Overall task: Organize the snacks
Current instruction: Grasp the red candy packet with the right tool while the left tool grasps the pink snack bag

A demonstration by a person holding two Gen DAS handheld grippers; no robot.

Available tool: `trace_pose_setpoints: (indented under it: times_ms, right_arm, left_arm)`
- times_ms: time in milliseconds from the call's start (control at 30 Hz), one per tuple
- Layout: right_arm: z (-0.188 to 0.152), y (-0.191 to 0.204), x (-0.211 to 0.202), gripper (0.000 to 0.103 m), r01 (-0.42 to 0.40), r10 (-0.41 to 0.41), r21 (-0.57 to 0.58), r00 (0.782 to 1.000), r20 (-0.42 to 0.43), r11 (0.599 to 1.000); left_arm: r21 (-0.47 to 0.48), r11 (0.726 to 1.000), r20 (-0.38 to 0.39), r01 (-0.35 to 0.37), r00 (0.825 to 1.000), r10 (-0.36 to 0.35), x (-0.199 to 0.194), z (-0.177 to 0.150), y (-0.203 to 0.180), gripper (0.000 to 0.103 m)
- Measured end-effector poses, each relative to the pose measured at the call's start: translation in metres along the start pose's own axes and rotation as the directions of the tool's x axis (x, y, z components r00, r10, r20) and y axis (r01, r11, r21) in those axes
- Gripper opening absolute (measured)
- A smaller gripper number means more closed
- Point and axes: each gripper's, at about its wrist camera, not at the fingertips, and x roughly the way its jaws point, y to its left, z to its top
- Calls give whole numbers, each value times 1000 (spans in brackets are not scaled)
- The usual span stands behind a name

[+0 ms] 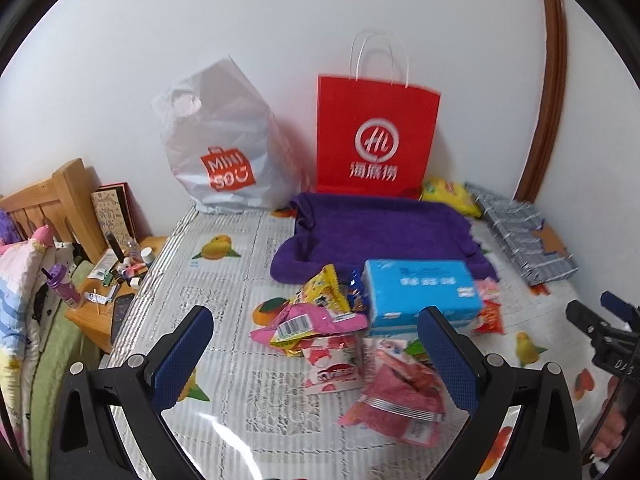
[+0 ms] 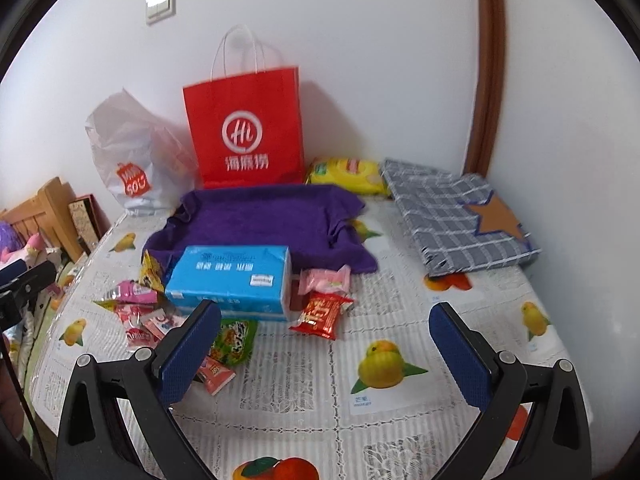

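Fruit-print tablecloth (image 2: 400,300) carries my snack packets (image 1: 320,332), scattered around the blue tissue pack (image 2: 230,280); I hold left gripper (image 1: 316,356) and right gripper (image 2: 326,352) above them, both spread apart, empty.

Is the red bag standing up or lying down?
Standing up. The red bag leans against the wall, handles pointing up.

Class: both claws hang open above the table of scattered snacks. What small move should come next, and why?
Probably lower the right claw onto the red snack packet. It lies alone beside the blue tissue pack, nearest that claw's open gap, while the other snacks overlap in a pile.
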Motion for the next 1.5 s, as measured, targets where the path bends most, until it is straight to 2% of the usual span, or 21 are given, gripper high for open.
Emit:
trace_pose_setpoints:
  times_ms: [167,333,567,633,800,900,967,1033,1133,1200,1300,1367,1500]
  right_arm:
    - [0,-6,39,103,33,-32,8,998,-59,999]
    - [1,-24,77,102,10,-2,72,994,-113,997]
    - [-9,-45,125,83,1,36,162,973,-226,987]
    - [-12,-44,136,82,-14,54,172,971,-235,985]
    - [-11,-30,158,78,-67,101,141,963,-250,988]
    - [-13,-21,174,77,-68,100,125,956,-274,990]
    - [-17,-17,183,73,-43,71,100,954,-293,994]
    - [-21,-16,186,70,-43,67,87,953,-295,995]
    - [-23,-6,187,61,11,-8,9,957,-289,1000]
    - [-22,-2,185,44,13,-19,-22,958,-287,1000]
    - [-23,-3,182,42,6,-17,-36,954,-299,999]
    - [-25,-5,179,42,8,-21,-43,954,-298,999]
    - [-28,-10,174,42,9,-20,-39,953,-304,999]
  left_arm:
    - [26,1000,-77,-7,997,9,37,0,6,102]
    - [0,1000,-120,-18,993,18,70,4,20,102]
    - [-62,998,-171,-16,985,5,101,4,31,102]
    - [-60,998,-180,-11,984,-1,107,4,29,102]
    - [-39,999,-192,-13,981,6,116,8,27,102]
    - [-42,999,-192,-20,981,12,116,10,32,102]
    - [-54,998,-198,-15,980,4,116,9,39,102]
    - [-72,997,-199,0,980,-15,114,8,45,102]
    - [-54,998,-199,15,980,-26,116,8,44,102]
    - [-35,999,-205,19,978,-26,119,8,40,102]
    - [-25,999,-228,43,973,-47,125,6,32,102]
    - [-41,996,-237,82,967,-89,129,6,27,102]
    - [-58,996,-258,64,963,-77,143,10,22,102]
